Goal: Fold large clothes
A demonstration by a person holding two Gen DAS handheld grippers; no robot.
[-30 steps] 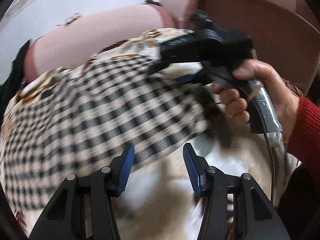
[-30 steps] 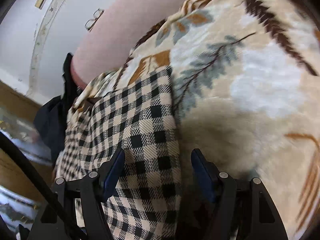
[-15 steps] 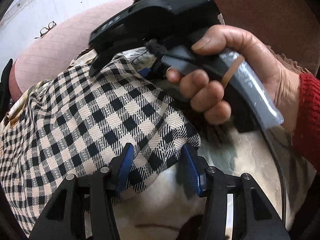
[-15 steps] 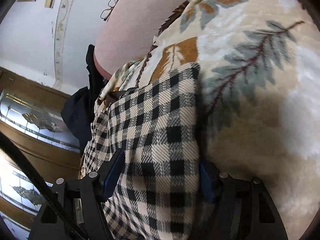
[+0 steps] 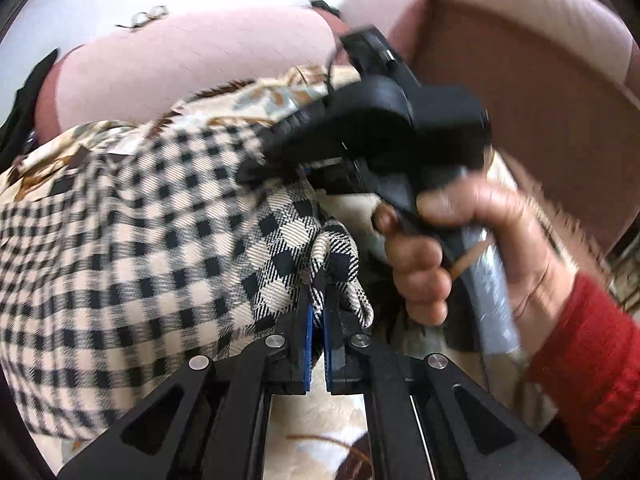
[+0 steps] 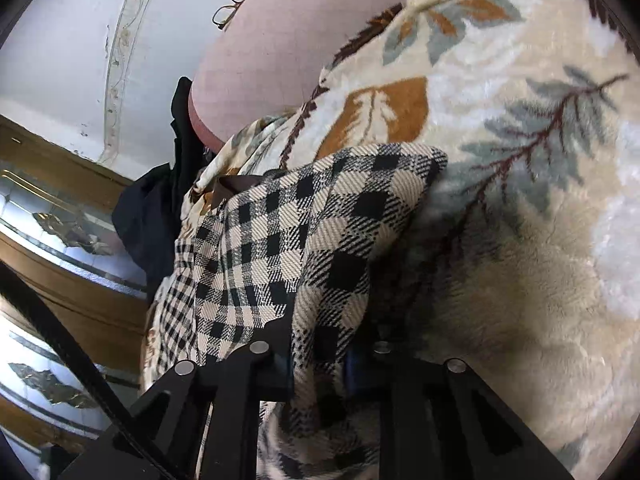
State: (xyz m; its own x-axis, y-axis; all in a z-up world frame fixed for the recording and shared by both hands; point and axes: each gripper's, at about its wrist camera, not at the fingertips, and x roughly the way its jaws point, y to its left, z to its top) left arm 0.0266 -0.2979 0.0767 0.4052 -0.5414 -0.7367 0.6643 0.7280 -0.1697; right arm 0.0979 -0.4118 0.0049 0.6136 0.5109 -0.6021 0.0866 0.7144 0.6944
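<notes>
A black-and-cream checked garment (image 5: 132, 240) lies spread on a leaf-patterned blanket (image 6: 520, 160). My left gripper (image 5: 317, 312) is shut on a bunched edge of the garment at its right side. The right gripper (image 5: 360, 136), held by a hand in a red sleeve, shows in the left wrist view just beyond that edge. In the right wrist view the right gripper (image 6: 320, 356) is closed on a corner of the checked garment (image 6: 328, 232), which drapes between its fingers and hides the pads.
A pink sofa arm (image 5: 180, 68) rises behind the blanket, with glasses (image 6: 230, 6) on it. The brown sofa back (image 5: 540, 92) stands at the right. Dark clothing (image 6: 160, 208) hangs off the sofa's far end, near a wooden glass-panelled cabinet (image 6: 60, 220).
Both grippers were open around the garment's edge; now both have closed on the cloth. The right gripper has moved slightly away from the left one.
</notes>
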